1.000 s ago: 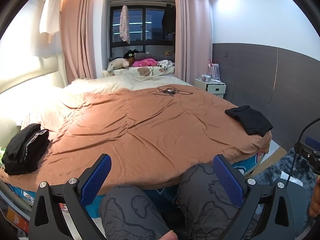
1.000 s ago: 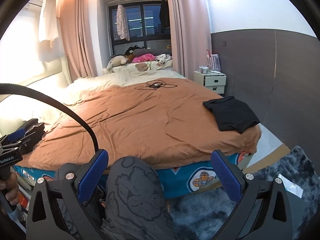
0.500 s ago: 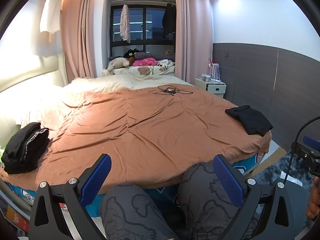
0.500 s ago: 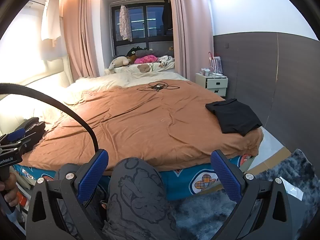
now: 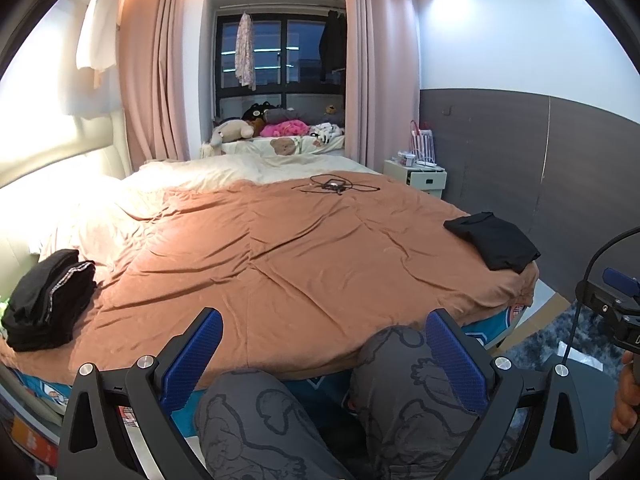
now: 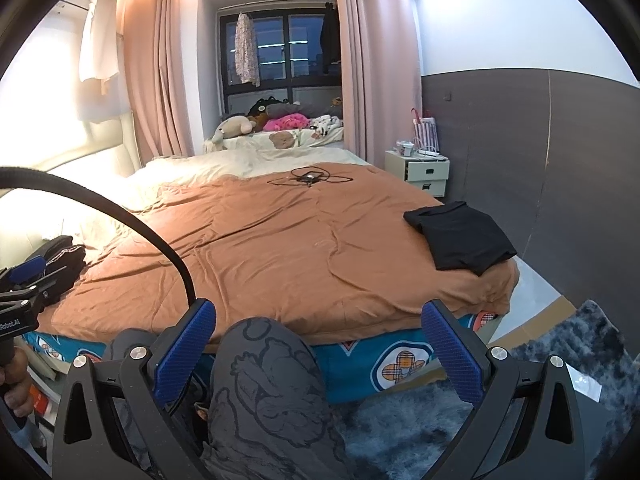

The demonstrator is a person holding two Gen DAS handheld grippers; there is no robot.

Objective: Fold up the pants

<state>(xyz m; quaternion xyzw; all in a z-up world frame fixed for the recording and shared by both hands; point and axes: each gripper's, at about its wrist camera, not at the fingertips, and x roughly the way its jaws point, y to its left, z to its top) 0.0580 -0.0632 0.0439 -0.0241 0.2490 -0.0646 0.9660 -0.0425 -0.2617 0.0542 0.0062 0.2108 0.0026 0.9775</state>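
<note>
A black folded garment [image 5: 494,242] lies at the right edge of the brown bedspread [image 5: 280,252]; it also shows in the right wrist view [image 6: 460,240]. A stack of folded black clothes [image 5: 48,300] sits at the left edge, partly seen in the right wrist view [image 6: 60,260]. My left gripper [image 5: 320,356] is open and empty, held off the near bed edge above the person's knees. My right gripper [image 6: 320,352] is open and empty, also short of the bed.
A tangled black cable [image 5: 334,186] lies far back on the bed. A white nightstand [image 6: 426,172] stands at the right wall. A grey shaggy rug [image 6: 560,360] covers the floor at right. The person's grey-patterned legs [image 5: 400,400] fill the foreground.
Both grippers have shifted only slightly; the view rose a little. Both stay open and empty.
</note>
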